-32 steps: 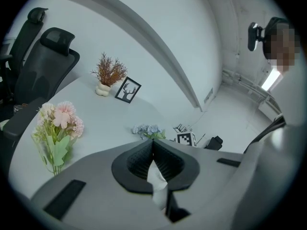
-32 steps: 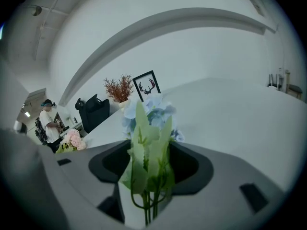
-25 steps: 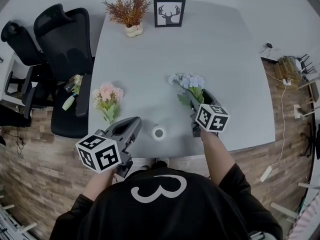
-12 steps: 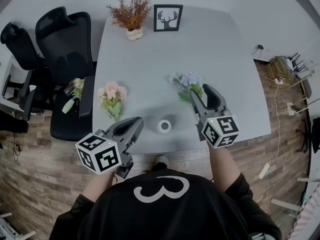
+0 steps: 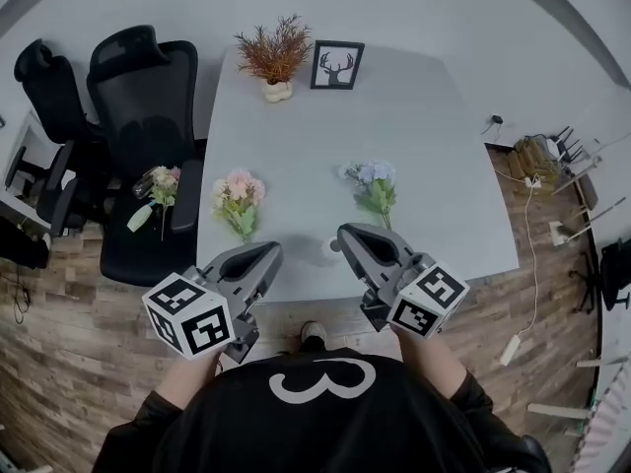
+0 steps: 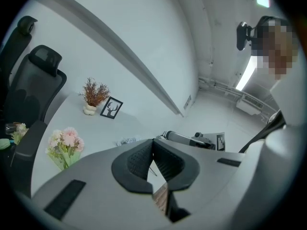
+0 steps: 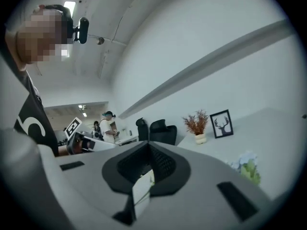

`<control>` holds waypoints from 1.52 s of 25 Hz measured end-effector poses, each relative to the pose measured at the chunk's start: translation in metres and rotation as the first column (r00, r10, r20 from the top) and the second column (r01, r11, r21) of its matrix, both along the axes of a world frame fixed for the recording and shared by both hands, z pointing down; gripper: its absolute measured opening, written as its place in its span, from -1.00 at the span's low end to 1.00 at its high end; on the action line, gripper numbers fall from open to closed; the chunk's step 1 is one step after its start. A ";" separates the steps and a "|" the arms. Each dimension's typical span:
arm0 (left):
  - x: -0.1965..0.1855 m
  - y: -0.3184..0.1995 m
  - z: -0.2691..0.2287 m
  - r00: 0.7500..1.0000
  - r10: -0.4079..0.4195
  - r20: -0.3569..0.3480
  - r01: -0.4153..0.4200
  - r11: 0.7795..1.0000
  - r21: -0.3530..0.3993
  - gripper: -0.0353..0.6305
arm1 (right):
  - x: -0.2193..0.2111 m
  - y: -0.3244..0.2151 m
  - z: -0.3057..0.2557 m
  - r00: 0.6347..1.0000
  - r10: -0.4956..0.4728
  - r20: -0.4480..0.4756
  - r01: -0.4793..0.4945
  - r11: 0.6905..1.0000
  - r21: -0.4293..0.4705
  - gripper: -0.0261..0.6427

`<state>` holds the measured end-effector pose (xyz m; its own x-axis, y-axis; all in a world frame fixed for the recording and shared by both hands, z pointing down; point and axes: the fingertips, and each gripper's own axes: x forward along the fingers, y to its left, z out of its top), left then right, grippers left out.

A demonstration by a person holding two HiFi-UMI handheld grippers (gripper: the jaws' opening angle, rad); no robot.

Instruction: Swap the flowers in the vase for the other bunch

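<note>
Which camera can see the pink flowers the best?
The head view: the whole pink bunch lies on the grey table, blossoms and stems unhidden. The left gripper view shows its blossoms from the side, with the stems partly hidden. The right gripper view misses it.

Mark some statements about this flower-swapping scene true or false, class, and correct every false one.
1. The pink bunch lies on the grey table. True.
2. The right gripper holds the blue bunch. False: its jaws are shut with nothing between them, and the blue bunch lies on the table beyond it.
3. A framed deer picture stands beside the dried plant at the table's far end. True.
4. The black office chair has nothing on it. False: a small bunch of flowers lies on it.
5. The left gripper is wide open. False: its jaws are shut.
</note>
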<state>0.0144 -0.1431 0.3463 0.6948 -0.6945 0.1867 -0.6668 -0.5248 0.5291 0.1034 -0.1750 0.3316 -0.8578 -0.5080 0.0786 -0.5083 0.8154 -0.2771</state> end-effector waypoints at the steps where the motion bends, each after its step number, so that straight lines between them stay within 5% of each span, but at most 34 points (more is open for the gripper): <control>1: -0.002 0.004 -0.003 1.000 0.001 0.001 -0.001 1.000 0.009 -0.86 | -0.007 0.007 0.000 1.000 -0.027 0.007 0.027 1.000 -0.013 -0.89; 8: -0.017 0.032 -0.002 1.000 0.000 0.017 -0.001 1.000 0.022 -0.86 | -0.041 0.048 0.014 0.993 -0.119 0.014 0.120 0.990 -0.073 -0.89; 20: -0.021 0.050 -0.007 1.000 0.004 0.010 -0.004 0.999 0.044 -0.86 | -0.051 0.071 0.016 0.990 -0.142 0.006 0.142 0.986 -0.087 -0.89; 38: -0.094 0.101 -0.003 0.997 -0.064 -0.037 0.065 0.998 0.026 -0.86 | -0.101 0.106 0.029 0.994 -0.070 -0.084 0.061 0.993 -0.100 -0.89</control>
<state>-0.0793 -0.0421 0.3435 0.6545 -0.7425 0.1428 -0.6805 -0.4961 0.5393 0.0021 -0.0690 0.3603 -0.8768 -0.4371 0.2005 -0.4802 0.8191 -0.3139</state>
